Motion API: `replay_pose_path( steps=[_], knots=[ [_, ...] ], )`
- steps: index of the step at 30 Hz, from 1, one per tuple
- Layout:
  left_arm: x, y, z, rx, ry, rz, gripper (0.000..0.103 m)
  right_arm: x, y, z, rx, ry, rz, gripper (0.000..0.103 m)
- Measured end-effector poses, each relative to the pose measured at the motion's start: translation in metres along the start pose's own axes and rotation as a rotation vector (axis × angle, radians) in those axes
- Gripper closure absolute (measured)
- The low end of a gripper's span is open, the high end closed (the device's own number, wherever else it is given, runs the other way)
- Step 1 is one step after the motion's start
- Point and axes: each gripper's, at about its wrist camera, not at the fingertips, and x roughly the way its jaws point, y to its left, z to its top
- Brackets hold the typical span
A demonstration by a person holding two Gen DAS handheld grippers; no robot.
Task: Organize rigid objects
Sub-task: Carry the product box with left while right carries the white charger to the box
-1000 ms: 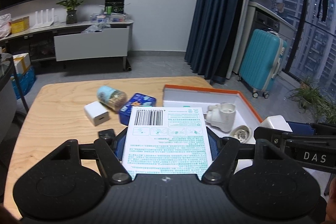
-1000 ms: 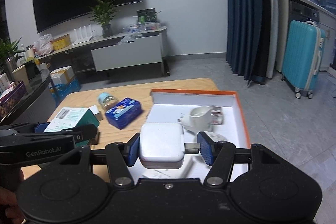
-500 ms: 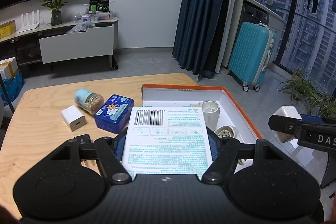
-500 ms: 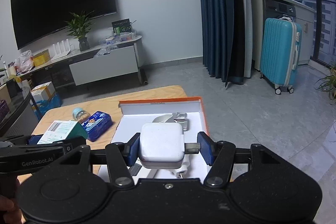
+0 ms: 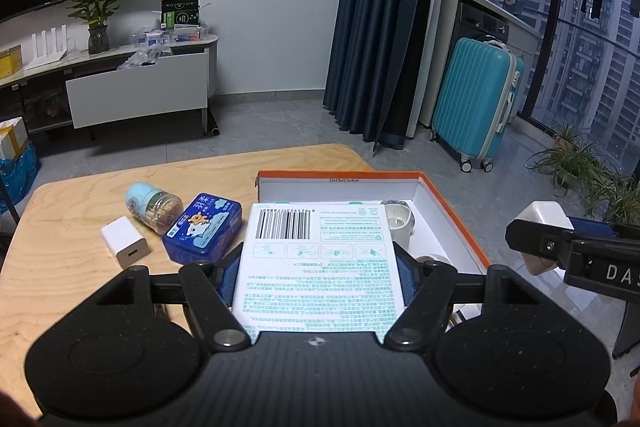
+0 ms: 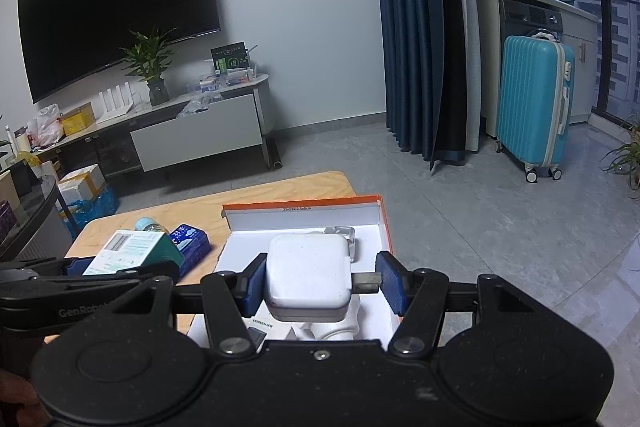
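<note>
My left gripper (image 5: pixel 318 275) is shut on a white and green printed carton (image 5: pixel 318 263) and holds it above the near edge of the orange-rimmed white box (image 5: pixel 448 211). The carton also shows in the right wrist view (image 6: pixel 132 253). My right gripper (image 6: pixel 322 285) is shut on a white power adapter (image 6: pixel 308 275), its metal plug against the right finger, above the same box (image 6: pixel 382 223). The adapter also shows at the right of the left wrist view (image 5: pixel 540 215). White pipe fittings (image 5: pixel 398 219) lie in the box.
On the wooden table (image 5: pixel 72 255) lie a blue tin (image 5: pixel 204 227), a toothpick jar (image 5: pixel 154 205) and a small white charger (image 5: pixel 125 241). Beyond the table are a teal suitcase (image 5: pixel 472 111), a TV stand (image 5: pixel 136 91) and blue curtains (image 5: pixel 380 27).
Both grippers have risen and drawn back with their loads, so the table and box look smaller and lower. The right gripper has shifted right, off the box's side. Neither grip changed.
</note>
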Motion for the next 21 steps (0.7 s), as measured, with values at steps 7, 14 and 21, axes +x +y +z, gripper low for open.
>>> replay_pose_path(
  steps=[7,14,21],
  knots=[
    [0.006,-0.003,0.003,-0.001,0.014,-0.001,0.031,0.008,0.002,0.003,-0.007,-0.005,0.008,0.033],
    [0.009,-0.004,0.007,0.001,0.024,0.008,0.031,0.015,0.002,0.008,-0.008,-0.006,0.015,0.033],
    [0.012,-0.005,0.01,-0.005,0.029,0.01,0.031,0.02,0.004,0.012,-0.011,-0.009,0.018,0.033]
  ],
)
